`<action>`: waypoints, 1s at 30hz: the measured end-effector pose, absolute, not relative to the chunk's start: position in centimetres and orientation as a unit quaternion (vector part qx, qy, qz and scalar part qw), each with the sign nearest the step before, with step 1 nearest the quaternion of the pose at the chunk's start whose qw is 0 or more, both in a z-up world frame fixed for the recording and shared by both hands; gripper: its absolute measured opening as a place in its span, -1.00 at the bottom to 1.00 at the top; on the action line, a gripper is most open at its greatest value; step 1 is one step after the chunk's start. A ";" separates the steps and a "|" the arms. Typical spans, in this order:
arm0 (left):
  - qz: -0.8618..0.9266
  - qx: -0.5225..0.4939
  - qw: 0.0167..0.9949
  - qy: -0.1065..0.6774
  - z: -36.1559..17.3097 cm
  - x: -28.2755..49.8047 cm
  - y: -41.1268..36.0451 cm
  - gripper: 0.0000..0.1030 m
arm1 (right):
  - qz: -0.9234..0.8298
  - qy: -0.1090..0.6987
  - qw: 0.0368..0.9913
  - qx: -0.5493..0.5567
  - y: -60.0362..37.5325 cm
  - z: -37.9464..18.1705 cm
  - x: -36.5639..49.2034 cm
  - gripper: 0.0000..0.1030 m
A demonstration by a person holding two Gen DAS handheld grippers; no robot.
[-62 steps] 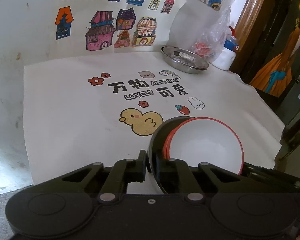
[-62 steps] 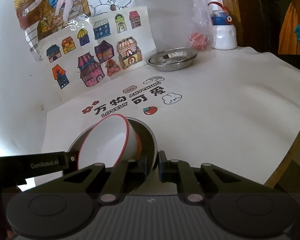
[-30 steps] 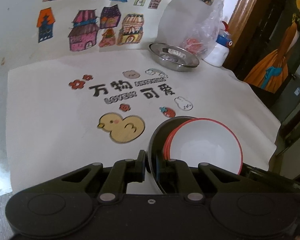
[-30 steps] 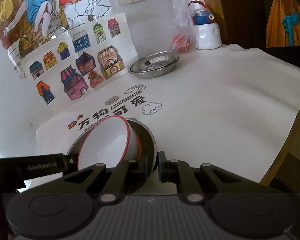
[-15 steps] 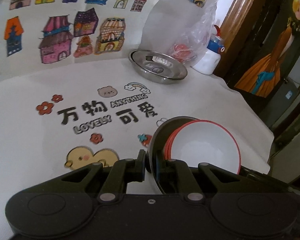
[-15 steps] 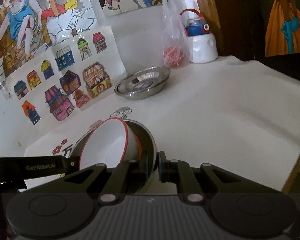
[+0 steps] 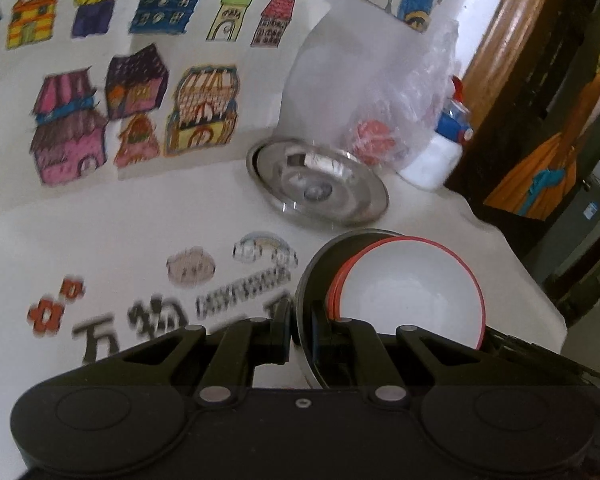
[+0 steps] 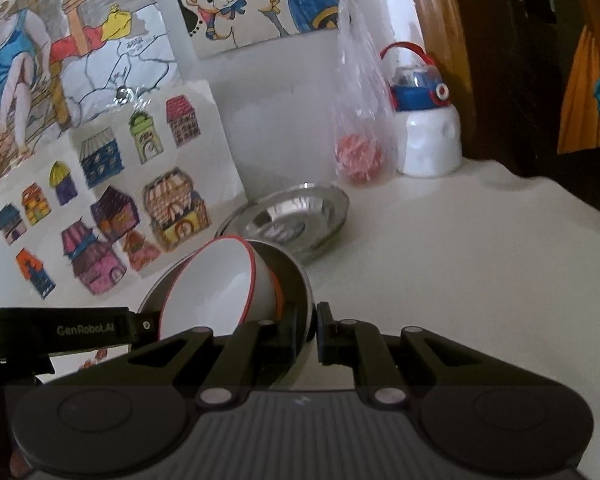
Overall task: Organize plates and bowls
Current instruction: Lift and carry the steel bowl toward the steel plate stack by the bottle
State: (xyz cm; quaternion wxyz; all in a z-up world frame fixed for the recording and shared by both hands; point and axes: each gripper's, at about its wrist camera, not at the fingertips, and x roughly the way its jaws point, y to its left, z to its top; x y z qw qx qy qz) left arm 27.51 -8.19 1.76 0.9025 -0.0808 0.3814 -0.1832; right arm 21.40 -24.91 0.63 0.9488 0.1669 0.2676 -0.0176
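Note:
A steel plate point(image 7: 306, 280) with white, red-rimmed bowls point(image 7: 412, 292) stacked in it is held in the air between both grippers. My left gripper point(image 7: 300, 328) is shut on the plate's left rim. My right gripper point(image 8: 312, 324) is shut on its right rim point(image 8: 306, 292); the bowls point(image 8: 216, 284) lean toward the left in that view. A second steel plate point(image 7: 320, 184) sits on the table by the wall, just beyond the held stack; it also shows in the right wrist view point(image 8: 296, 216).
A white cloth with printed cartoons and characters point(image 7: 100, 248) covers the table. A clear plastic bag with something red point(image 8: 360, 128) and a white bottle with a blue and red lid point(image 8: 424, 120) stand at the back right. Drawings cover the wall. The table edge point(image 8: 580, 208) runs on the right.
Both grippers have carried the plate and bowls forward across the table toward the steel plate by the wall. The grip on the rim is unchanged.

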 end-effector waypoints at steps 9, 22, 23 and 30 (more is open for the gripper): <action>-0.169 -0.079 0.915 0.358 2.8 33.3 -9.8 -0.85 | -0.004 0.252 0.954 0.164 -27.2 1.9 28.2 -0.78; -0.141 -0.066 0.938 0.311 3.4 39.1 -12.1 -0.85 | -0.007 0.220 0.964 0.149 -28.1 1.8 33.7 -0.76; -0.139 -0.065 0.940 0.305 3.4 39.3 -12.2 -0.84 | -0.006 0.220 0.964 0.149 -28.1 1.7 33.9 -0.77; -0.135 -0.074 0.942 0.298 2.6 41.3 -12.4 -0.83 | -0.019 0.209 0.964 0.160 -28.7 0.2 35.3 -0.76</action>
